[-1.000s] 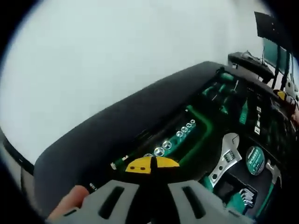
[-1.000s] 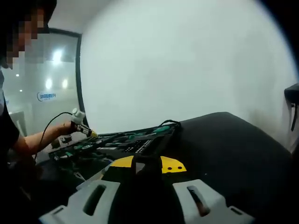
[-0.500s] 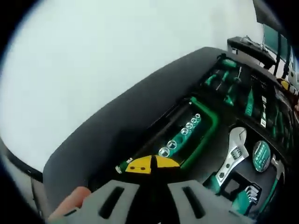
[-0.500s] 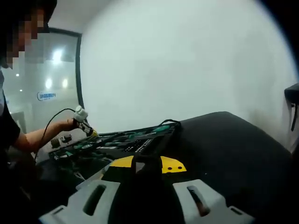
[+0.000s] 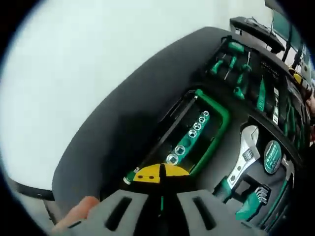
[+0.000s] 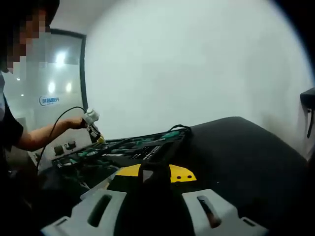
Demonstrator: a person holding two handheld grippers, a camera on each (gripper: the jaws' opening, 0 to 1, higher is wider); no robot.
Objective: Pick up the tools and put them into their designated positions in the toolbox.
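Left gripper (image 5: 161, 206) poised over the near edge of the open toolbox (image 5: 275, 103), jaws drawn narrow with only a thin slit between them, a sliver of green showing in it; cannot tell whether a tool is pinched there. Just ahead of the tips, and in line with them, the green socket rail (image 5: 189, 139), long axis running from near to far and slightly right, a row of shiny round steel sockets seated along it inside a green-edged recess. To the right of that recess, a bright metal adjustable wrench (image 5: 244, 158) with a green grip, lying roughly parallel to the rail, then a round green tape measure (image 5: 271, 156). Farther off, green-handled screwdrivers (image 5: 227, 58) in dark moulded slots. All resting on a matte black, rounded surface (image 5: 123, 123).

Right gripper (image 6: 152, 211) held low and well back over the same dark surface, toolbox far ahead to the left; jaw tips dark against the surface, so cannot tell the gap. Left gripper also visible there above the toolbox. Left hand clearly the nearer to the socket recess.
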